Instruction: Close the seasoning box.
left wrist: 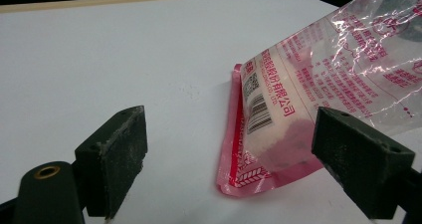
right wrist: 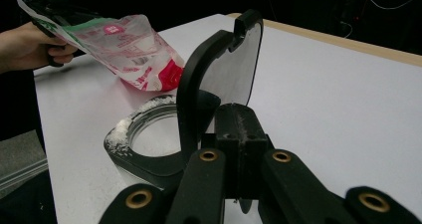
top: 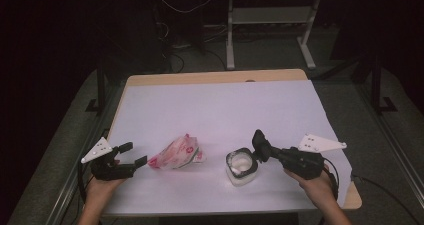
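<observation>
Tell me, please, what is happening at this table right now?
A person holds a gripper in each hand. The right gripper is shut on the raised black lid of a clear jar with white powder inside and on its rim. The left gripper is open, its jaws at the near end of a pink and clear bag lying on the white table, not clamping it.

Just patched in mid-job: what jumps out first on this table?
The pink-printed plastic bag lies left of centre on the white table cover, its sealed end facing the open left gripper. To its right stands a jar dusted with white powder, its black flip lid raised and pinched by the shut right gripper.
</observation>
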Tool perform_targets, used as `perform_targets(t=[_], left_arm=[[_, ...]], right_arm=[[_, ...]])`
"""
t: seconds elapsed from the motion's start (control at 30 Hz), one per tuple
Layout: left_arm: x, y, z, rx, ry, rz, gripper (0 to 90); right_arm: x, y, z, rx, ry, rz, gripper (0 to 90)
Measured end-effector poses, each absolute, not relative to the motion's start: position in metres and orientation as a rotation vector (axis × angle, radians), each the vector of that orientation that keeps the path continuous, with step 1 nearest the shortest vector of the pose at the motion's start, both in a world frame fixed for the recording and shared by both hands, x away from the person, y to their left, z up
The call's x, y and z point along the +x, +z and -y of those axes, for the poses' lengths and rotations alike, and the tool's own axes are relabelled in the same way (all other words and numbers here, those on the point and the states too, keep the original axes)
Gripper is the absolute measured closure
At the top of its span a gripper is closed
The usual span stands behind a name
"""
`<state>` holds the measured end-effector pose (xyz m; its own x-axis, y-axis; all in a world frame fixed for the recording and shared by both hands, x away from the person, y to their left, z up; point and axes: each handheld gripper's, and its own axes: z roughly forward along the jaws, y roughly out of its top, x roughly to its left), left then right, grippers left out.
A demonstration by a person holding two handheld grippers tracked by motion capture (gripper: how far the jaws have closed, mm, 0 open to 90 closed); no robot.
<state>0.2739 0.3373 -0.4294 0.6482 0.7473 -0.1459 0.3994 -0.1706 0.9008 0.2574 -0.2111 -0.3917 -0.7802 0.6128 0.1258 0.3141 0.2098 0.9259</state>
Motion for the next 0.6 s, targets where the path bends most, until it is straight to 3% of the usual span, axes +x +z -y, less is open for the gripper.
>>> perform_targets(t=[0.6], left_arm=[[0.274, -0.430, -0.337, 1.799, 0.403, -0.923, 14.0]], right_arm=[[0.253, -0.394, 0.193, 0.823, 1.564, -2.273, 90.0]])
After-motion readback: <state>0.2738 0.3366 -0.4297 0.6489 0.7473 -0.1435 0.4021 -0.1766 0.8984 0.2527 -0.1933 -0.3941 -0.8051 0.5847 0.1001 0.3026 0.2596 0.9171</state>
